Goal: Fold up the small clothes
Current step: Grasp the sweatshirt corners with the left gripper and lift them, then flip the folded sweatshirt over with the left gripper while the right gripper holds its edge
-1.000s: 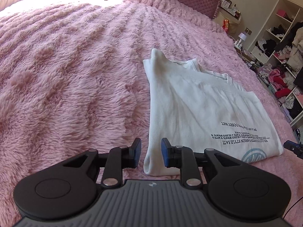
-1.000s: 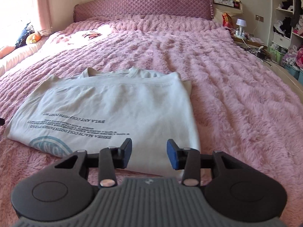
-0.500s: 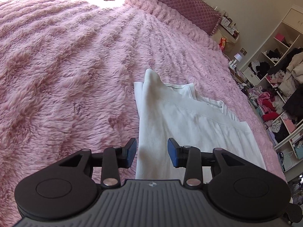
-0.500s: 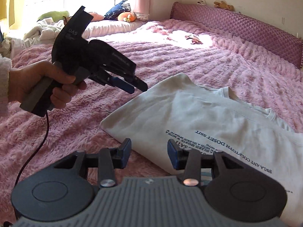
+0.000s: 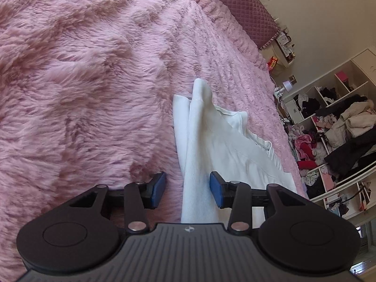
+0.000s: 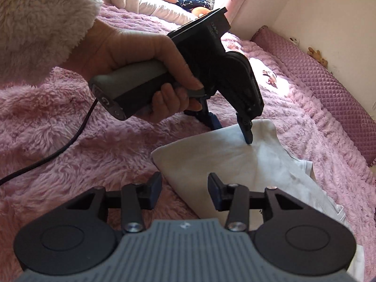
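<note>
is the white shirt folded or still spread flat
Partly folded. The shirt lies on the blanket with its sides turned in as a doubled edge. Both grippers, left and right, are open.

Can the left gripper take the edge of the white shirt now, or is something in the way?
Probably yes. The left gripper is open, and the folded edge of the white shirt runs between its fingers. Nothing shows between them; the right gripper is open at another edge.
</note>
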